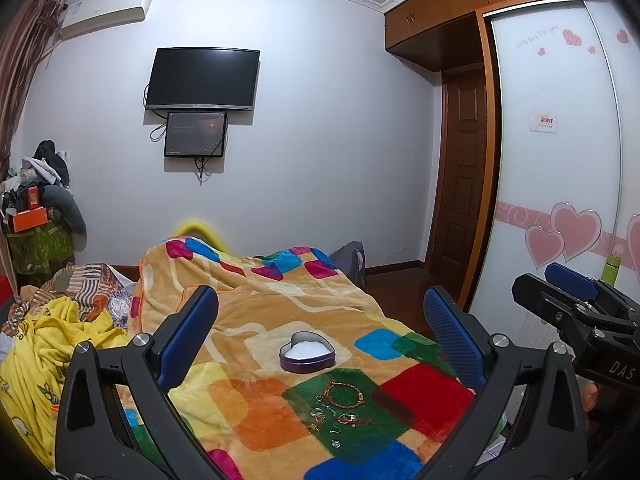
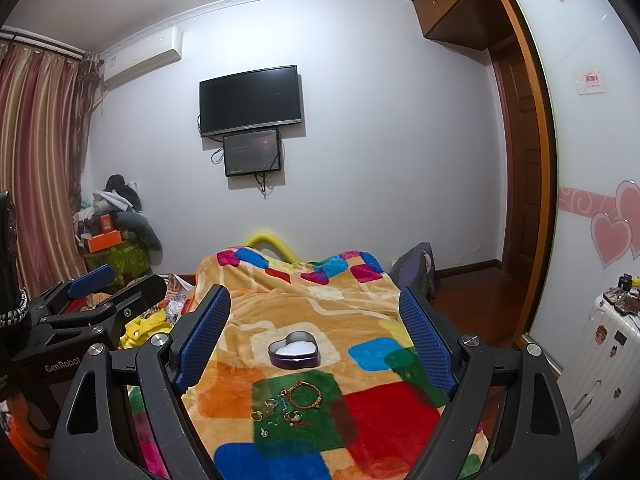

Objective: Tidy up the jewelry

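Note:
A purple heart-shaped tin with white lining sits open on the colourful blanket; it also shows in the right wrist view. Just in front of it, on a green patch, lie a gold bracelet, several rings and small earrings. My left gripper is open and empty, held above and short of the jewelry. My right gripper is open and empty, likewise above it. Each gripper shows at the edge of the other's view.
The blanket covers a bed. Crumpled yellow bedding lies left. A white suitcase with small items on top stands right, by the sliding wardrobe door. A TV hangs on the far wall.

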`<state>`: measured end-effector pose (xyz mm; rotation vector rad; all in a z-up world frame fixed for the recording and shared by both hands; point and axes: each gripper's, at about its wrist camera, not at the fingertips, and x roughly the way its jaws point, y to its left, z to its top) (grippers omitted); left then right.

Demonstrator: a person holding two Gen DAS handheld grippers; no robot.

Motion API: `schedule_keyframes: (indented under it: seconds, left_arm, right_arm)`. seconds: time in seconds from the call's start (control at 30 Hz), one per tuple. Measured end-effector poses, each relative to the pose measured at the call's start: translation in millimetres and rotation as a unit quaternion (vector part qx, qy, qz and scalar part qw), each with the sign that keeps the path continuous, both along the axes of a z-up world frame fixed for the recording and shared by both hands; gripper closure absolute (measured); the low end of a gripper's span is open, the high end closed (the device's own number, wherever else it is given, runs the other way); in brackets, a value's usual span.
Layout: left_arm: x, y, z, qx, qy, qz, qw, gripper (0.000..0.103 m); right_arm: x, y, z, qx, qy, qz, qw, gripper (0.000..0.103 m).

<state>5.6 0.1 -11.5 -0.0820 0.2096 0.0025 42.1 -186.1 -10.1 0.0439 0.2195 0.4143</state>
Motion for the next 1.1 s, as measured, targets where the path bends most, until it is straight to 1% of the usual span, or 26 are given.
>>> schedule_keyframes:
  seconds: [1.1]
  left_arm:
    - [4.7, 0.7, -4.0, -0.005, 0.01, -0.001, 0.9999, 0.0]
  right_arm:
    - [-1.2, -2.7, -3.0, 0.004, 0.0, -0.003, 1.0, 0.019]
